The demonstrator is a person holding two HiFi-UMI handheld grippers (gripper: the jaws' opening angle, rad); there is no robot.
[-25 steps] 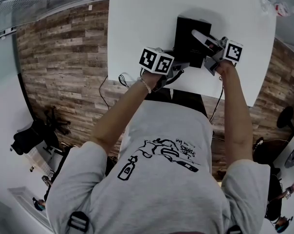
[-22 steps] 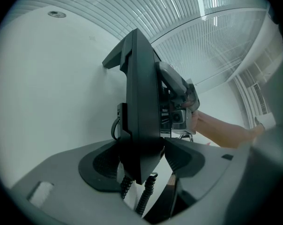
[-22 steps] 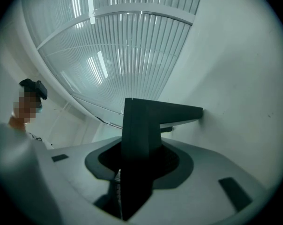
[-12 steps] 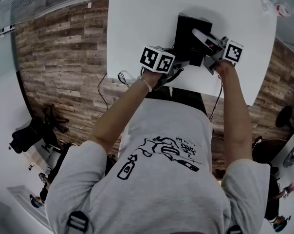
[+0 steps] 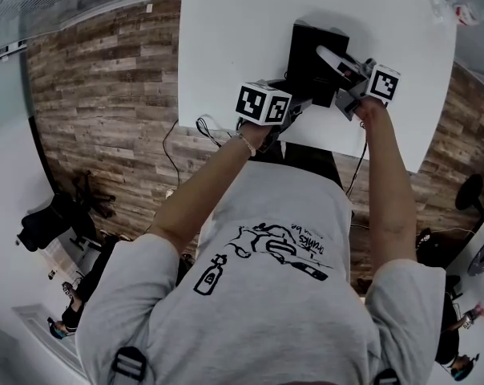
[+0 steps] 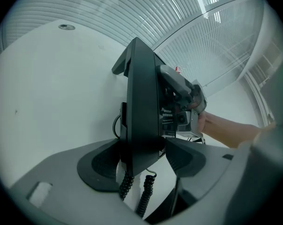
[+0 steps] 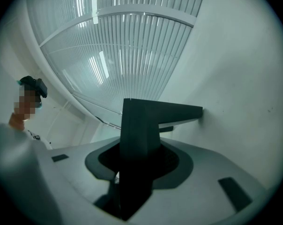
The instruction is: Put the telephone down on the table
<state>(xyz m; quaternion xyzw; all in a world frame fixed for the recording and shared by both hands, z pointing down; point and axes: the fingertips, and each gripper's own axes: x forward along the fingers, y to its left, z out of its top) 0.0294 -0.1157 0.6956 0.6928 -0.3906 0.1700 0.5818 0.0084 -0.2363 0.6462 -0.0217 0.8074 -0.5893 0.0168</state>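
One black telephone [image 5: 310, 50] on white table [image 5: 226, 30], my right gripper [image 5: 340, 72] clamping its edge, my left gripper [image 5: 298, 104] just widening, loose around it, one coiled cord [image 6: 146, 198] below.

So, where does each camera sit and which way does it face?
Head view: on the person's head, facing down at the table; shirt, arms, left gripper and right gripper show.
Left gripper view: along its jaws, just opening around the telephone; right hand beyond.
Right gripper view: along its jaws, clamped on the telephone.
All three share the telephone.
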